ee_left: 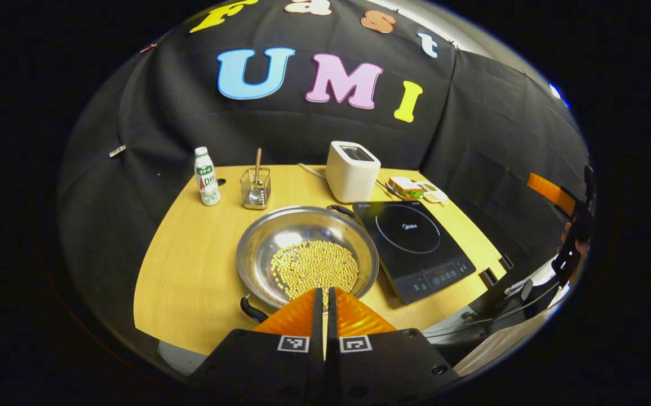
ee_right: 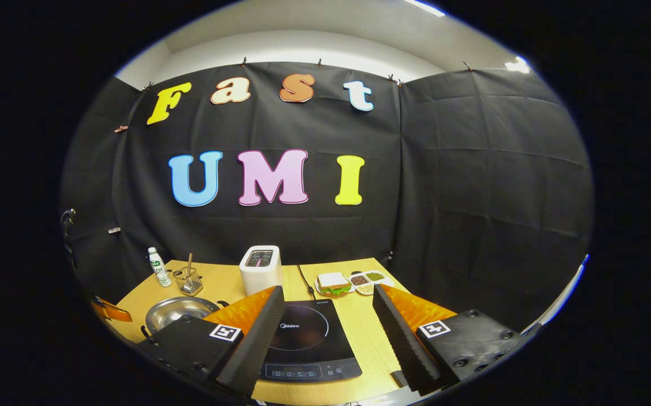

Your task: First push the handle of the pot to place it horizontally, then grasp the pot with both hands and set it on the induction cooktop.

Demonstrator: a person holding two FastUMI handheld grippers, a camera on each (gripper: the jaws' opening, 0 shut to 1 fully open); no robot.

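Shallow round steel pot point(ee_left: 307, 254) of yellow beans, black loop handles near and far, on wooden table point(ee_left: 190, 270), touching left edge of black induction cooktop point(ee_left: 415, 248) | left gripper point(ee_left: 325, 294) fingers closed together, empty, above pot's near rim | right gripper point(ee_right: 325, 321) fingers spread wide, empty, over cooktop | white toaster point(ee_left: 352, 171) behind.

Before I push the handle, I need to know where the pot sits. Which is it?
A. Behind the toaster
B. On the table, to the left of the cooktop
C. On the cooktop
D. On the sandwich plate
B: in the left gripper view the pot rests on the table, with the cooktop beside it on the right.
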